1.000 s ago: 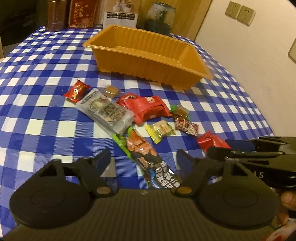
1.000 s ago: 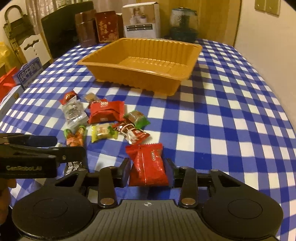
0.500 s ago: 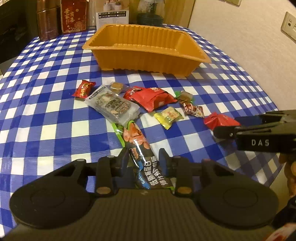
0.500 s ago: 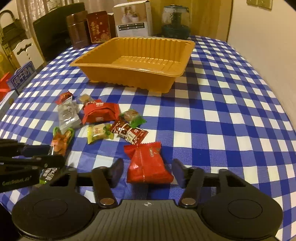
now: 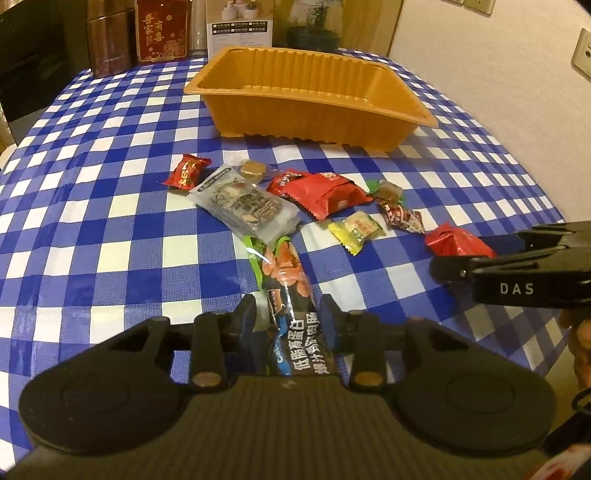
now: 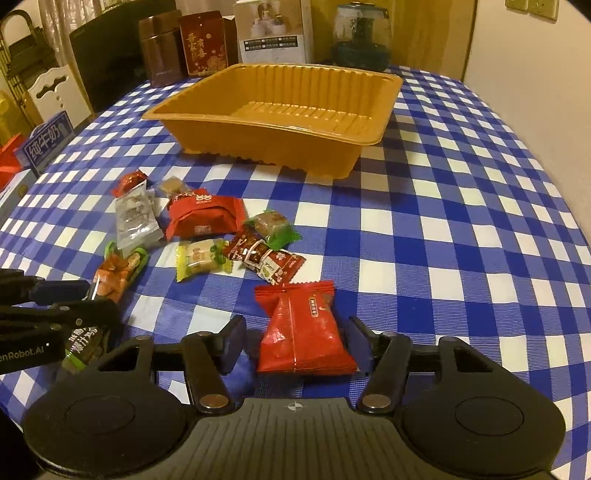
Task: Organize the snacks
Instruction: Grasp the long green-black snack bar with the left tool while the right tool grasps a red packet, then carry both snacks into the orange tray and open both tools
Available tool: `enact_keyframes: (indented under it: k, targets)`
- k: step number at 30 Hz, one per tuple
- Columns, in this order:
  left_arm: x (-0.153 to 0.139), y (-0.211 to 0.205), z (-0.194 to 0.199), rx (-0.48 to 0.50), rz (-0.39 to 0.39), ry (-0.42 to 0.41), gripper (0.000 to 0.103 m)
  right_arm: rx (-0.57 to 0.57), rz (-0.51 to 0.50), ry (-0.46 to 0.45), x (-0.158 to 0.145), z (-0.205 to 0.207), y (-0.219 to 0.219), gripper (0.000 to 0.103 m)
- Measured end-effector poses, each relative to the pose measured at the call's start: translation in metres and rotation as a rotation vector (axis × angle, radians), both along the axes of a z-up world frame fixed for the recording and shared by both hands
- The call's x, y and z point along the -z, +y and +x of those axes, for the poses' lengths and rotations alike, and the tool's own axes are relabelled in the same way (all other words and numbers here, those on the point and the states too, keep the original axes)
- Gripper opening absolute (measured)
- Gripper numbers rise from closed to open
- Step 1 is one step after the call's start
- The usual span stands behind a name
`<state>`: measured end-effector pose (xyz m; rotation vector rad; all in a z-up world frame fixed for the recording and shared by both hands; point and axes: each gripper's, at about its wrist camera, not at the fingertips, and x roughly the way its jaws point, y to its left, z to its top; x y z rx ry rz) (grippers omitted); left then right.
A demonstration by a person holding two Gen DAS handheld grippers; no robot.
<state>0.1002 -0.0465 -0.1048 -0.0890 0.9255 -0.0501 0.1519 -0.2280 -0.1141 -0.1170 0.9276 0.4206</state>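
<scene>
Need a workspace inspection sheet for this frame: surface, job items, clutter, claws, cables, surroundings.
Surface: blue-and-white checked tablecloth, flat.
Job's things: orange tray empty; loose snacks scattered on the cloth in front of it.
Clutter: tins, white box and glass jar at the far edge.
Grippers: left claw jaws have just been closing, pads against the long snack bar; right claw jaws have just been opening, red packet between them, one pad clear of it.
Cables: nothing seen.
Surroundings: wall socket; milk carton beside the table.
</scene>
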Motion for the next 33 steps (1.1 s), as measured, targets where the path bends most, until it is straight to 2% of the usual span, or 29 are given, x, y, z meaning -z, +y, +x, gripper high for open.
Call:
enact_keyframes:
  k: [1, 2, 6, 9, 14, 22, 33]
  targets:
    - [0.0, -0.001, -0.001, 0.0, 0.008, -0.002, 0.035, -0.001, -0.001, 0.004, 0.0, 0.0, 0.0, 0.049]
    - [0.0, -0.002, -0.002, 0.001, 0.014, -0.004, 0.035, 0.001, -0.003, 0.002, 0.0, 0.0, 0.0, 0.046]
    - [0.003, -0.003, 0.0, 0.012, 0.001, 0.003, 0.028, 0.01, 0.0, 0.002, 0.0, 0.0, 0.0, 0.044]
    - [0.004, -0.005, 0.0, 0.013, 0.009, -0.005, 0.027, 0.019, -0.003, 0.003, 0.0, 0.001, 0.0, 0.042]
    - [0.0, -0.002, -0.003, 0.009, 0.006, -0.011, 0.026, 0.031, 0.012, -0.001, -0.004, -0.002, -0.001, 0.041]
    - [-0.022, -0.002, -0.008, 0.035, -0.02, -0.047, 0.026, 0.038, 0.091, -0.043, -0.021, -0.008, 0.001, 0.04]
    - [-0.054, 0.003, 0.024, 0.069, -0.002, -0.102, 0.026, 0.096, 0.17, -0.121, -0.054, 0.001, 0.002, 0.04]
